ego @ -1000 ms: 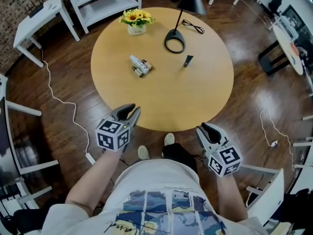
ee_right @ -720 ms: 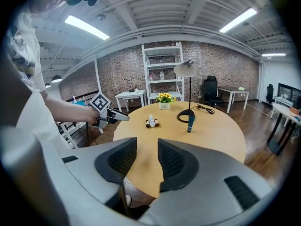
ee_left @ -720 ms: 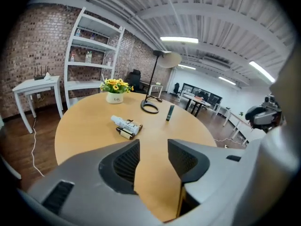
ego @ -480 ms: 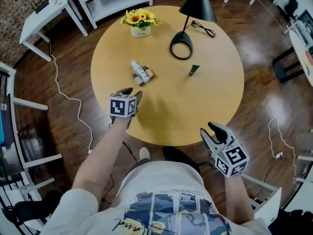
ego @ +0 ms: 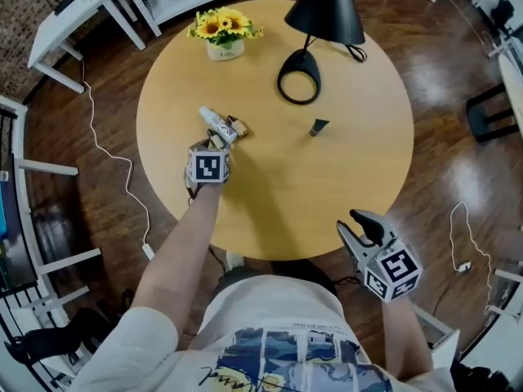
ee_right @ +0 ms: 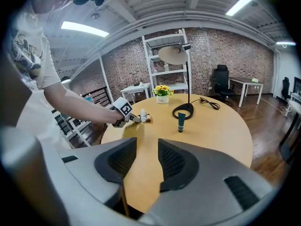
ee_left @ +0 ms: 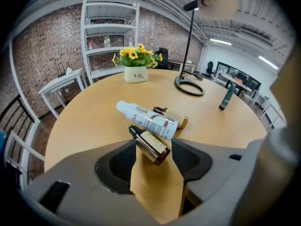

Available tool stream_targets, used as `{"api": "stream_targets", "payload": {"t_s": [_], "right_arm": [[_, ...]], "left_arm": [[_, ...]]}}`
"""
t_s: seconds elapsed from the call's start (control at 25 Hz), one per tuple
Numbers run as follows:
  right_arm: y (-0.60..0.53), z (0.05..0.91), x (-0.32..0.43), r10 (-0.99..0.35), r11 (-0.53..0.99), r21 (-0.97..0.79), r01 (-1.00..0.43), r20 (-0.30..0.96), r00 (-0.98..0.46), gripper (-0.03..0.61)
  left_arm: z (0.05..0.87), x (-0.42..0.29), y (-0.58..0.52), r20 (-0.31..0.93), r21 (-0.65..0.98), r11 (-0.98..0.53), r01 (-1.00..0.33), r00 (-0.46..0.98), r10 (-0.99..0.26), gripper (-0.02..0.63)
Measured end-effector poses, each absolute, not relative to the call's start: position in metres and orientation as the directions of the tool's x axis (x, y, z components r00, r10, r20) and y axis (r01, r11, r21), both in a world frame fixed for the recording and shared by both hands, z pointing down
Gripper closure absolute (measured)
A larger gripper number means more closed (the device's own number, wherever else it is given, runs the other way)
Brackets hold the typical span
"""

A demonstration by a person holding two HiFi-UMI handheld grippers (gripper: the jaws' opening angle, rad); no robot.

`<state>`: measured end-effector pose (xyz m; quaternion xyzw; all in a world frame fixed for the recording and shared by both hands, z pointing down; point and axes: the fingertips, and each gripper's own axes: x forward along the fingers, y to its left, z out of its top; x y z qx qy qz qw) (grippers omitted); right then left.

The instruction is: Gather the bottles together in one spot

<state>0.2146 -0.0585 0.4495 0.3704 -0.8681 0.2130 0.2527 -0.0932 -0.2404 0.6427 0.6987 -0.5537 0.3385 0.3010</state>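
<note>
Left gripper view: brown bottle (ee_left: 149,145) lies between my left hand-held gripper's (ego: 217,141) parted jaws, which just opened; earlier it hung beyond the surface (ee_left: 84,121); right hand-held gripper (ee_right: 146,147) parted, empty

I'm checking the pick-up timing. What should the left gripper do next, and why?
Probably close the left gripper on the brown dropper bottle: its jaws, which have just been opening, stand apart with the bottle's base between their tips, seemingly not yet pressed, beside the white bottle.

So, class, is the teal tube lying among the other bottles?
No, the teal tube stands upright near the lamp base, well apart from the white bottle.
</note>
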Motion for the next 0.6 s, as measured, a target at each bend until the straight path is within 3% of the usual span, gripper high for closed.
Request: {"api": "stream_targets", "payload": {"t_s": [0.24, 0.6], "right_arm": [[-0.070, 0.456, 0.224, -0.515, 0.642, -0.198, -0.741, 0.604, -0.608, 0.410], [-0.086, 0.456, 0.220, -0.516, 0.663, -0.187, -0.725, 0.588, -0.624, 0.410]], "left_arm": [[0.658, -0.095, -0.243, 0.831, -0.018, -0.233, -0.972, 0.115, -0.544, 0.384], [0.647, -0.092, -0.232, 0.805, 0.002, -0.315, -0.949, 0.188, -0.562, 0.451]]}}
